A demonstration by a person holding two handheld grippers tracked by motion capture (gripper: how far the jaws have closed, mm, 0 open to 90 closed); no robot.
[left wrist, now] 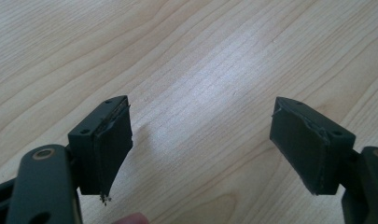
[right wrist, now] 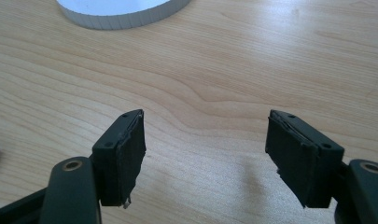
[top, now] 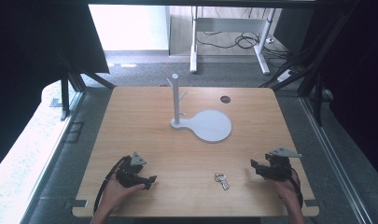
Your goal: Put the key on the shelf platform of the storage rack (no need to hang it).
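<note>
Keys: the small bunch of keys [top: 221, 180] lies flat on the wooden table [top: 149, 121], between your two grippers and nearer your right one; nothing touches it
Right gripper: your right gripper [top: 255, 164] sits low over the table just to the right of the keys, its tips turned toward them but apart from them
Right fingers: in the right gripper view [right wrist: 203, 158] the two black pads [right wrist: 130, 158] stand wide apart with bare wood between them, holding nothing; a pale sliver at that view's left edge may be the keys, too little of it to tell
Left gripper: your left gripper [top: 151, 179] rests near the table's front edge, well to the left of the keys, tips pointing toward them
Left fingers: in the left gripper view [left wrist: 200, 149] the pads [left wrist: 113, 149] are spread wide over plain tabletop, gripping nothing; a fingertip of yours shows at the bottom edge
Stand: the white stand [top: 210, 125], a round flat base with an upright post [top: 176, 98] and short pegs, lies beyond both sets of fingers toward the far side; its base edge [right wrist: 121, 14] shows ahead of your right pads
Table hole: a small dark round hole [top: 225, 99] lies past the stand, farthest from your fingers
</note>
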